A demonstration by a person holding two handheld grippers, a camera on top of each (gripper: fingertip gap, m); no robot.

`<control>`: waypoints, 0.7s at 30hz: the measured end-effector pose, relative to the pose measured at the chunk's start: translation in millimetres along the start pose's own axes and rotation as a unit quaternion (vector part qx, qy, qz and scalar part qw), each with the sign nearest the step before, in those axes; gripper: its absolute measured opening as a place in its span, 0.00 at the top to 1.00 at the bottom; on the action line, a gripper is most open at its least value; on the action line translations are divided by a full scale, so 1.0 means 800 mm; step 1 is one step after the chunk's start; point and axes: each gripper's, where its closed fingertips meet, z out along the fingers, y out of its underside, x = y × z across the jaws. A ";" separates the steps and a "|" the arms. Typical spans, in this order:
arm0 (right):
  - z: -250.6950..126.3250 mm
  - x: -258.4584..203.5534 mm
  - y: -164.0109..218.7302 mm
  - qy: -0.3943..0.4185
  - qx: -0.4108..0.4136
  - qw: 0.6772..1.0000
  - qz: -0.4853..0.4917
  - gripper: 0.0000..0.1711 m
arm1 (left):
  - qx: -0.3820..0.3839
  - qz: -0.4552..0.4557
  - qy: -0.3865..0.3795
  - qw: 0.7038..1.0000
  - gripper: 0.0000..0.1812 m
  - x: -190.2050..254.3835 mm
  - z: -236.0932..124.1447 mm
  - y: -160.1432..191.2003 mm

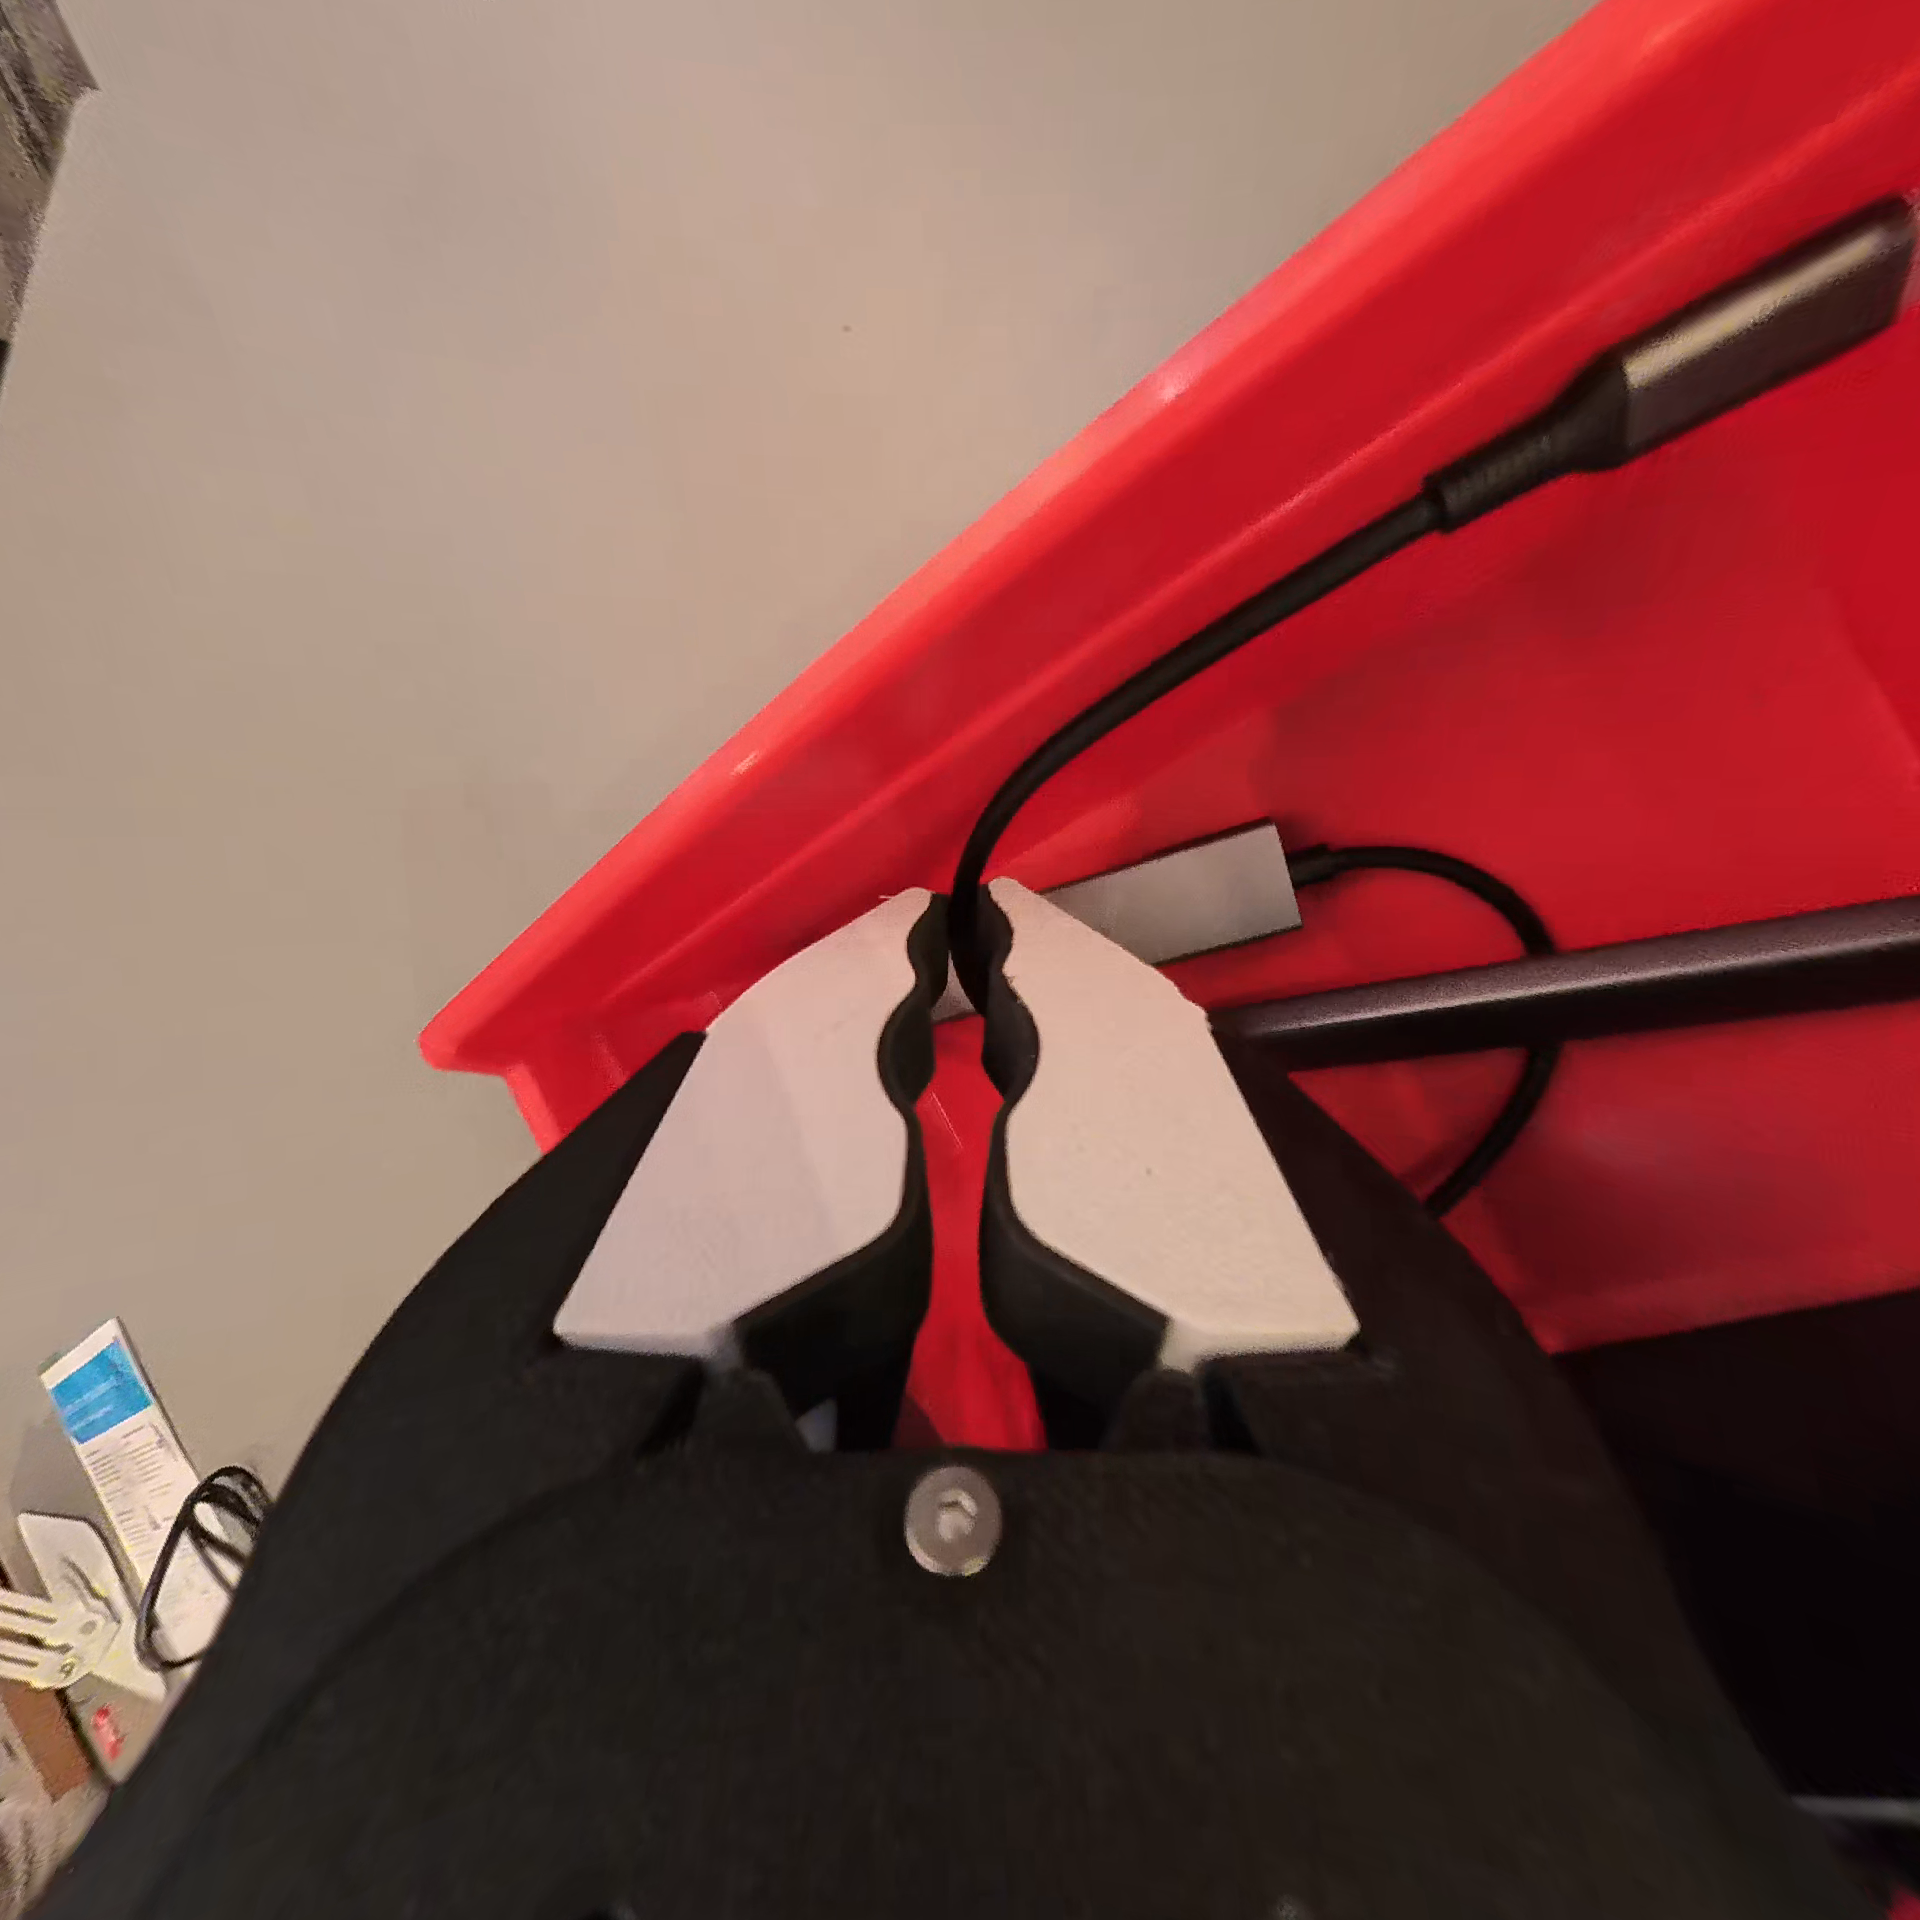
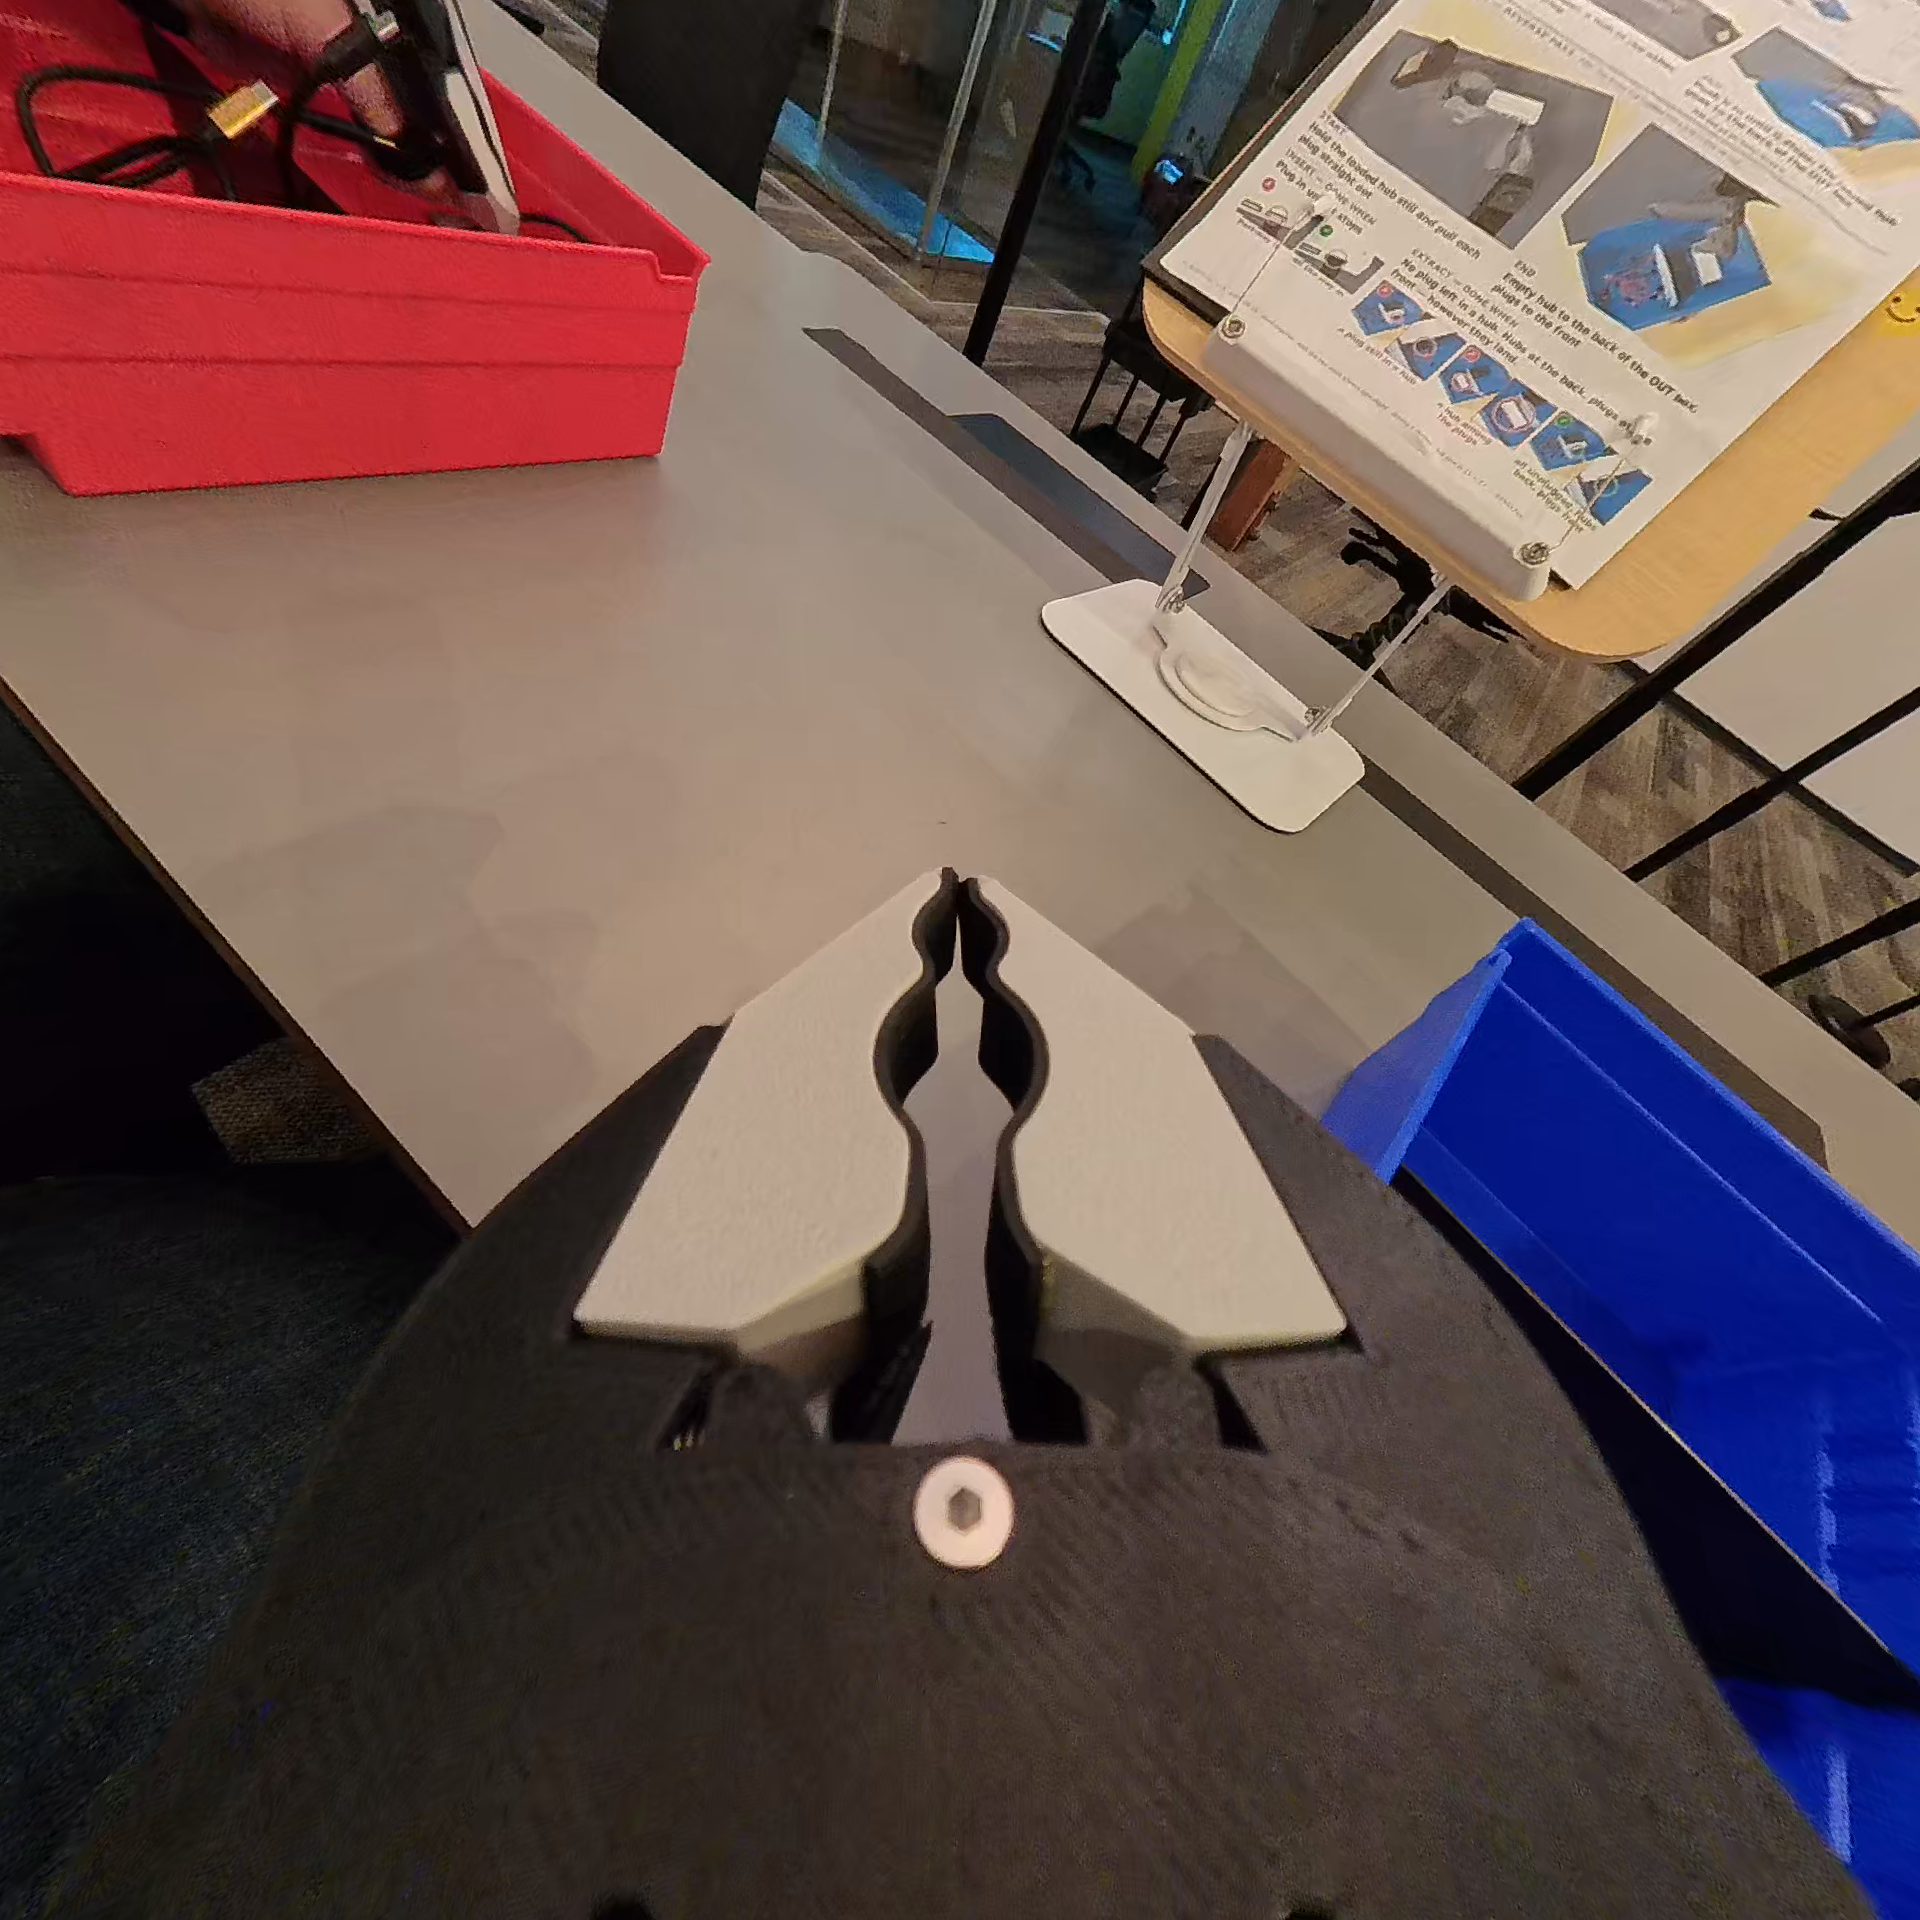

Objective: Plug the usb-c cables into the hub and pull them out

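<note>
1. USB-C black thin cable (image 1: 1132, 717), limp and light, lies in red plastic tray (image 1: 1039, 582).
2. Left gripper (image 1: 951, 935) pinches its cord; gripping the stiff plug, probably hidden here, seems better.
3. Right gripper (image 2: 958, 883) closed, empty, over grey table (image 2: 623, 675).

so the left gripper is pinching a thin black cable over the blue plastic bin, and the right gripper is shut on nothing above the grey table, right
Not quite: the bin is wrong. In the left wrist view the left gripper pinches the thin black cable over the red plastic bin, not the blue one. The right gripper is indeed shut on nothing above the grey table.
</note>
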 end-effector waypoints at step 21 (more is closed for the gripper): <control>0.004 -0.011 -0.023 -0.010 0.014 1.000 -0.013 1.00 | 0.226 0.027 -0.133 0.965 0.98 -0.043 -0.207 -0.108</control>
